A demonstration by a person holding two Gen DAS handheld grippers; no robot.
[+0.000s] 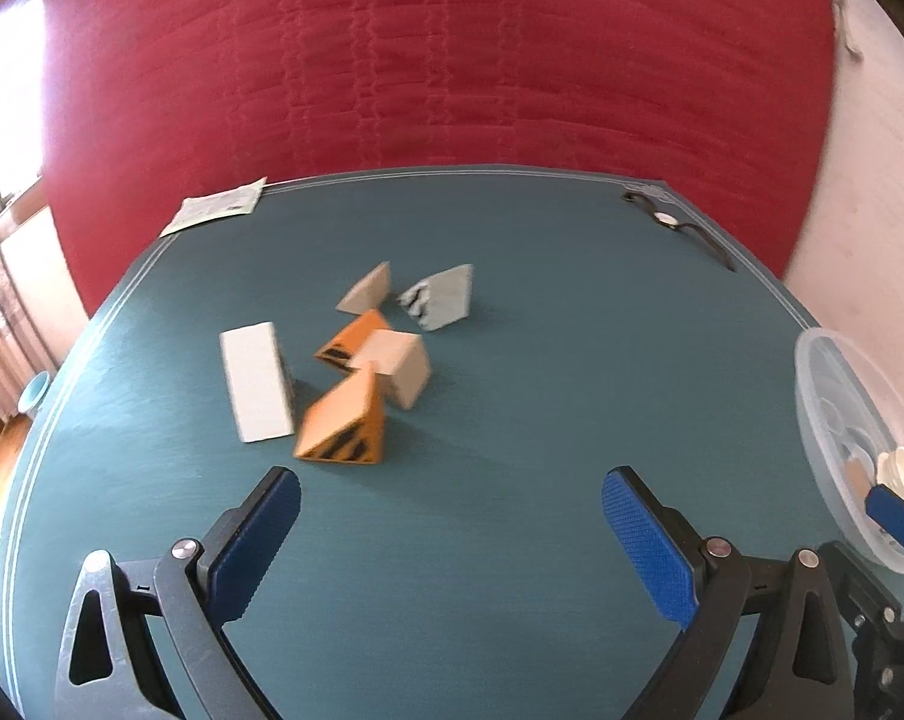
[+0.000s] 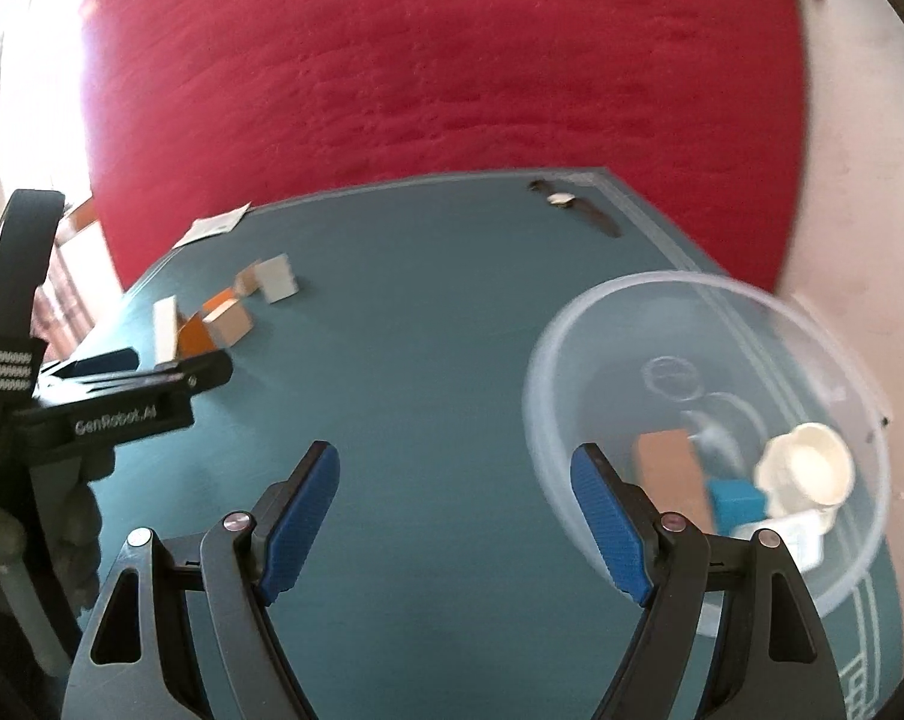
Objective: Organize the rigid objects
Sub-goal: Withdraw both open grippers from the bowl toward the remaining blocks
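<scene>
Both the left claw (image 1: 450, 546) and right claw (image 2: 454, 519) are hanging apart, empty. The clear plastic bowl (image 2: 571, 324) is already holding several pieces, while six blocks (image 1: 356, 372) are waiting mid-worktop (image 1: 511, 420), beyond.

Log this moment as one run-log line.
left tongs: open, empty | right tongs: open, empty | clear plastic bowl: partly filled | loose wooden blocks: on teal table
</scene>
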